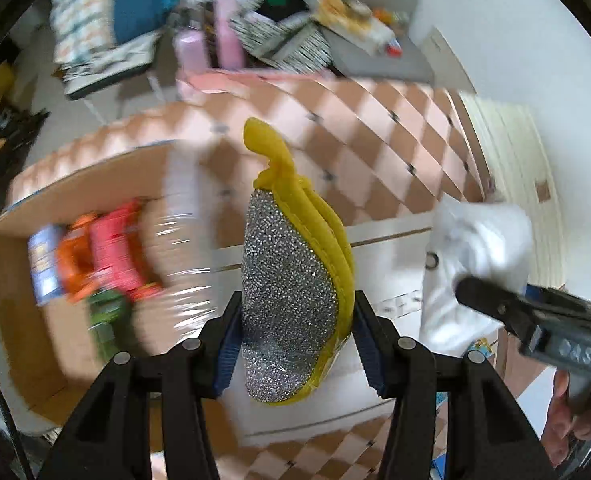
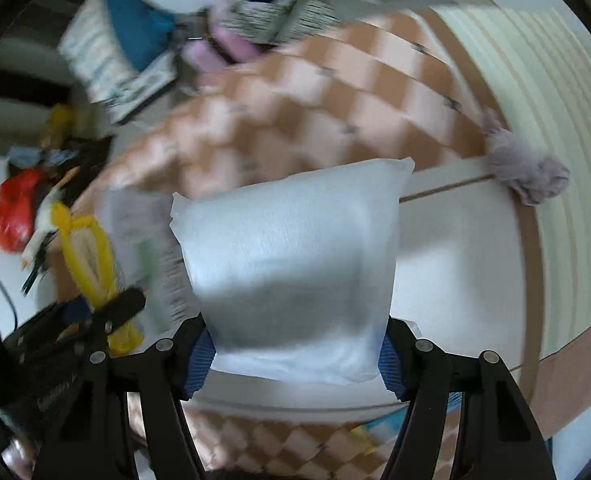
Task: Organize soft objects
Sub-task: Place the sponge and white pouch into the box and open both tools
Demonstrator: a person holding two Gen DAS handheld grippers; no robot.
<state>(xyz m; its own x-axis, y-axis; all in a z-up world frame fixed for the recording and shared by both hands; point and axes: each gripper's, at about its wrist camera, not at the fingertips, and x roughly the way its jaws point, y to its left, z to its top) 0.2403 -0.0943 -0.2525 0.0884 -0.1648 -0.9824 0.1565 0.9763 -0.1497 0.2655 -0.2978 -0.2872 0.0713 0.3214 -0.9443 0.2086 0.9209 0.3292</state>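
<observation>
My left gripper is shut on a yellow-edged silver scrubber sponge and holds it upright in the air; the sponge also shows in the right wrist view. My right gripper is shut on a white soft pack, held above a white board; the pack also shows at the right of the left wrist view. A grey fluffy cloth lies on the white board's far right corner.
A cardboard box at the left holds colourful packs. A checkered orange and white cloth covers the surface. Cluttered chairs and bags stand behind. A red bag lies at the far left.
</observation>
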